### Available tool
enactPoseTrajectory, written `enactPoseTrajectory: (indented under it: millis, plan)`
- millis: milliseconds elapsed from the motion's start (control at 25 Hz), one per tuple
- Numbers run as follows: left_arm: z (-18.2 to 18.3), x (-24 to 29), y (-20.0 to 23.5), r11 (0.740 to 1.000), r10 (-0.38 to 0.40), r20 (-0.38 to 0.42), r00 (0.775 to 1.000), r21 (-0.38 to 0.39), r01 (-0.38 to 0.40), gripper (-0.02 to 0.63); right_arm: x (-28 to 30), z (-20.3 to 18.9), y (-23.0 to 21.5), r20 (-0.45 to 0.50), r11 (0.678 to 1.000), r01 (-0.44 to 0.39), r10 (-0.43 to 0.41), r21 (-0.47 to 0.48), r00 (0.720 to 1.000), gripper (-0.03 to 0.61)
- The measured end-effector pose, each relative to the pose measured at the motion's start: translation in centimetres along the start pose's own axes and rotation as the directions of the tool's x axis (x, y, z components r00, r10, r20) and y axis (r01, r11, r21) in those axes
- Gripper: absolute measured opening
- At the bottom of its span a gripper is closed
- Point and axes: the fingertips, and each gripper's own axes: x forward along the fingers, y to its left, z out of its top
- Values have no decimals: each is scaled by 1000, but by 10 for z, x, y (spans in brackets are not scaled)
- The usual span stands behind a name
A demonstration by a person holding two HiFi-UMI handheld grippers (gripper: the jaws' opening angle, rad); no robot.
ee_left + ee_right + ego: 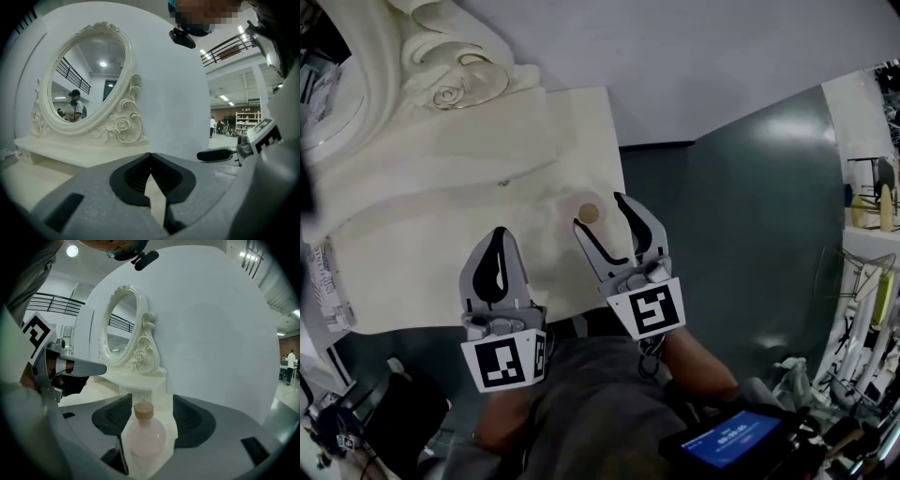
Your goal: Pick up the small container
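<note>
Right claw [600, 212] spread around one small container [143, 434]; left claw [499, 236] closed, empty.

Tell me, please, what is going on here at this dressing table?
A person holds a gripper in each hand over a cream dressing table with an ornate mirror. The right gripper is open, with the small container, a pinkish corked bottle, standing on the tabletop between its jaws and not yet gripped. The left gripper is shut and empty beside it.
</note>
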Motion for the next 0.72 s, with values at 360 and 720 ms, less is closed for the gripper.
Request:
enactPoseTrajectory:
  millis: [360, 720]
  plan:
    - [-21, 6, 8, 1000, -4, -44, 999, -11, 4, 14, 12, -20, 4, -38, 1000, -2, 2, 7, 999, 246]
    - [-43, 10, 17, 1000, -10, -86, 996, -31, 7, 14, 22, -42, 11, -78, 1000, 9, -8, 17, 997, 245]
